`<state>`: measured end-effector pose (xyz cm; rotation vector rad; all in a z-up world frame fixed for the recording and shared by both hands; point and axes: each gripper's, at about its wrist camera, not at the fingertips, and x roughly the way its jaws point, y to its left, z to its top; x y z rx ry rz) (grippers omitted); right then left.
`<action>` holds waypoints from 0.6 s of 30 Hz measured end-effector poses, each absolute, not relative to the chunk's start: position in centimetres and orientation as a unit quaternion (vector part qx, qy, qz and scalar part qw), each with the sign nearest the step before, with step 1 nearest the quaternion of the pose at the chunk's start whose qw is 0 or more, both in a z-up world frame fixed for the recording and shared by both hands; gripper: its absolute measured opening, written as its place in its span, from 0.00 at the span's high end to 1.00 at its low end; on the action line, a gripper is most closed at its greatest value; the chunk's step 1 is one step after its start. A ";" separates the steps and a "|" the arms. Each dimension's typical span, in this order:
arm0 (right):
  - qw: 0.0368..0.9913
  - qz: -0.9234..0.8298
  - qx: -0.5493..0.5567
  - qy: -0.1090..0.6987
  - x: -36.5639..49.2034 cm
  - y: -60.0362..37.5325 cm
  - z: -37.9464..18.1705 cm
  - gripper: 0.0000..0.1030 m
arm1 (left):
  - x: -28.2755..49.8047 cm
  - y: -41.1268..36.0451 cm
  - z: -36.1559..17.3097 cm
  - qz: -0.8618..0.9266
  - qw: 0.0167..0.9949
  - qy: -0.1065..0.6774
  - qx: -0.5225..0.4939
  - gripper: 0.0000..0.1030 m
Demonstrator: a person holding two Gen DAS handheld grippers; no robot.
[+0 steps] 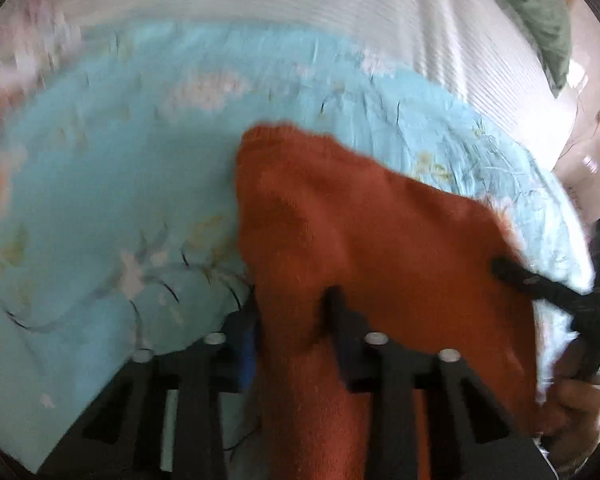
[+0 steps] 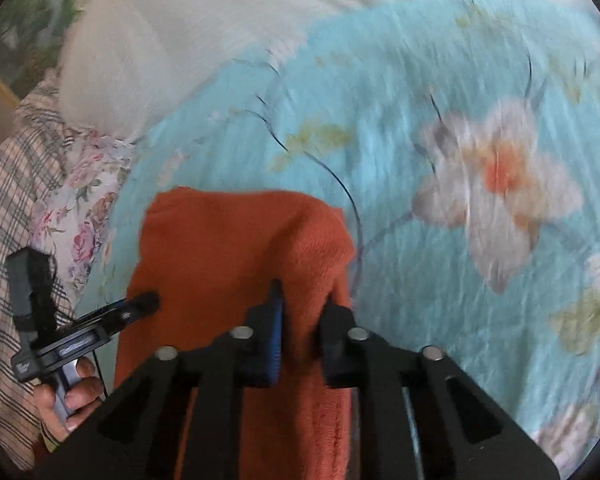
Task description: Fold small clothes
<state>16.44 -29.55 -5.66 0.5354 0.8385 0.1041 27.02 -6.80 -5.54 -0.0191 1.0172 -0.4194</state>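
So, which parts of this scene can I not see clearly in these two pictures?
- Orange knitted garment: its type is unclear; the lower part runs behind the left gripper body in the left wrist view, and behind the right gripper in the right wrist view.
- Floral bedsheet: print smeared by motion blur in both views.
- Gripping hand: mostly cut off by the fisheye rim.
- Green cloth: cropped at the top right edge.

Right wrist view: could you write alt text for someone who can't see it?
The right gripper pinches a rust-orange knitted garment above a light blue floral bedspread. At lower left, the left gripper grips the same garment. The picture is motion-blurred.
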 end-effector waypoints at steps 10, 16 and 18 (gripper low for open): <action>0.872 -0.003 0.232 0.432 17.3 -29.9 -7.2 0.76 | 25.2 -9.8 -5.9 -0.147 0.881 0.431 0.125 0.72; 0.904 -0.007 0.231 0.359 12.2 -29.3 -1.9 0.72 | 22.0 -6.5 -2.4 -0.193 0.879 0.433 0.055 0.76; 0.904 0.034 0.238 0.352 10.7 -28.1 -1.3 0.72 | 19.6 -5.7 -1.5 -0.239 0.868 0.435 0.025 0.76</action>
